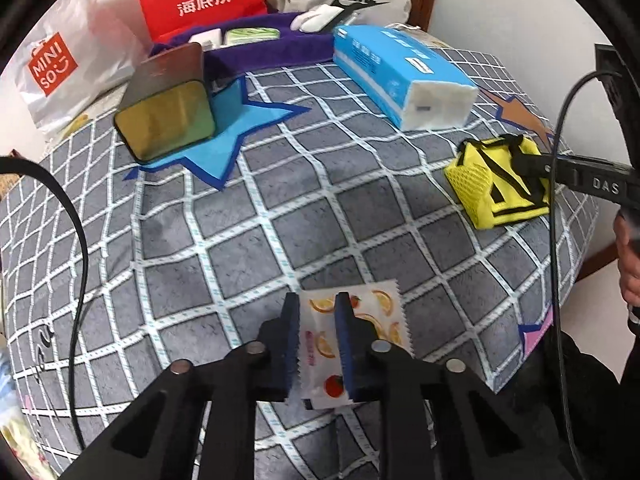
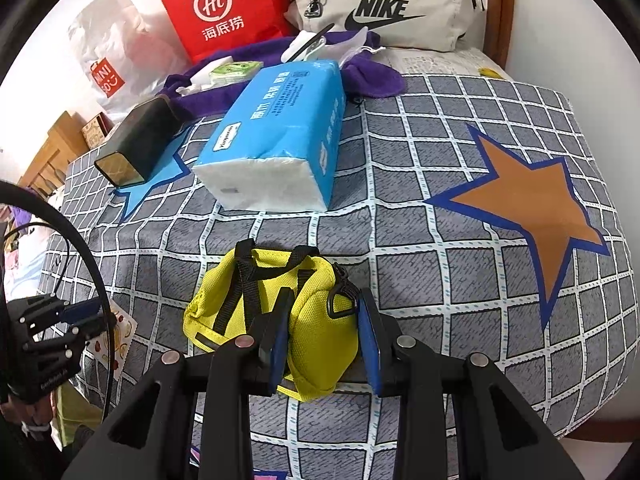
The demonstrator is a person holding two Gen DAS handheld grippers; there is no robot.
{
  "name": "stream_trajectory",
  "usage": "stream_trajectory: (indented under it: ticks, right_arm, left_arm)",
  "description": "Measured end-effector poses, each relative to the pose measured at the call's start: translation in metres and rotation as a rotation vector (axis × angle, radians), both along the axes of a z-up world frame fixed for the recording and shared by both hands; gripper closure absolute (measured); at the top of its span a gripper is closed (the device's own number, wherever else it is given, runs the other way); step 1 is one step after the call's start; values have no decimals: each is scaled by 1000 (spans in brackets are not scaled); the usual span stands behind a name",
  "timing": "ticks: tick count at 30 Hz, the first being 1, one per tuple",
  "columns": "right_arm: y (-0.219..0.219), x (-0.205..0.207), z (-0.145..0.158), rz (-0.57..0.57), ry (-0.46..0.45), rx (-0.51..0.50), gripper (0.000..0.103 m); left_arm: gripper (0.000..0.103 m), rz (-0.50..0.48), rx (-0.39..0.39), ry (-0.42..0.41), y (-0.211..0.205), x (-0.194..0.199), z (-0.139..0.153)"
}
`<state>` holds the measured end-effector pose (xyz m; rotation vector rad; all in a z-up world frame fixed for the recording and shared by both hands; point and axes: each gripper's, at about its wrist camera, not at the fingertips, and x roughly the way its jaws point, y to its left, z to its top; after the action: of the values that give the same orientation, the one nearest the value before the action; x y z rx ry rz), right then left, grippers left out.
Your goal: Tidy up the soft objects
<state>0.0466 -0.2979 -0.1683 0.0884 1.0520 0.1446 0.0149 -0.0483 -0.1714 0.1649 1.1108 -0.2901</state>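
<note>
My left gripper [image 1: 318,304] is shut on a white fruit-print packet [image 1: 320,350] lying on the checked bed cover [image 1: 280,220]. My right gripper [image 2: 326,300] has its jaws around a small yellow mesh bag [image 2: 320,332] with black straps, pads touching both sides. The same yellow bag [image 1: 496,184] shows at the right in the left wrist view, with the right gripper [image 1: 532,164] on it. The packet [image 2: 118,340] and left gripper [image 2: 86,314] show at far left of the right wrist view.
A blue tissue pack [image 2: 280,144] and a dark box with gold end [image 1: 168,108] lie further back. Behind are a purple towel [image 2: 248,64], red Hi bag [image 2: 224,4], Miniso bag [image 1: 60,64] and Nike pouch [image 2: 384,4]. Cables hang at both sides.
</note>
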Motion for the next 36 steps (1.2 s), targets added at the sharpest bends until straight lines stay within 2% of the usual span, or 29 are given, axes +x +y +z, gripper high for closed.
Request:
stream_trajectory:
  ticks: [2,4,8,10,11,12,13,14,17,20,24,31,36]
  right_arm:
    - [3,0,1,7,0,-3,71]
    - [4,2,1,10,1,-4,71]
    - [9,5,0,22,10,-6,71]
    - [11,5,-3,24,16,-4,71]
    - [11,6,-4,24,21,1,71]
    - [11,6,-5,23,23,3,71]
    - [11,6,-5,22,25,3,71]
    - [11,5,-6,22,26,4,71]
    - [10,4,-4,23,23,12,71]
    - [10,2,-3,27,22,12,71]
    - [8,2,-3,31,22,14,71]
    - [1,0,-2,15,21,13,71]
    - [-12,-2,0,-18,13,4,71]
  left_arm:
    - [93,13,-1,-4,6,4,0]
    - [94,26,-16,3,13,8,-1]
    - [94,51,-42,18,27,13,-1]
    - [89,40,-67,37,29,12,-1]
    - [76,33,-76,42,27,10,0]
    - [56,25,-81,40,26,8,1]
    - [46,10,-85,34,22,5,2]
    - [29,2,-86,27,20,3,3]
    - [28,-30,-93,28,9,-3,3]
    - [28,-7,-87,35,9,-2,2]
    - [28,-46,-137,47,4,-7,9]
    - [25,-168,-89,60,-33,-24,3]
    - [18,-213,-17,49,-51,-33,-8]
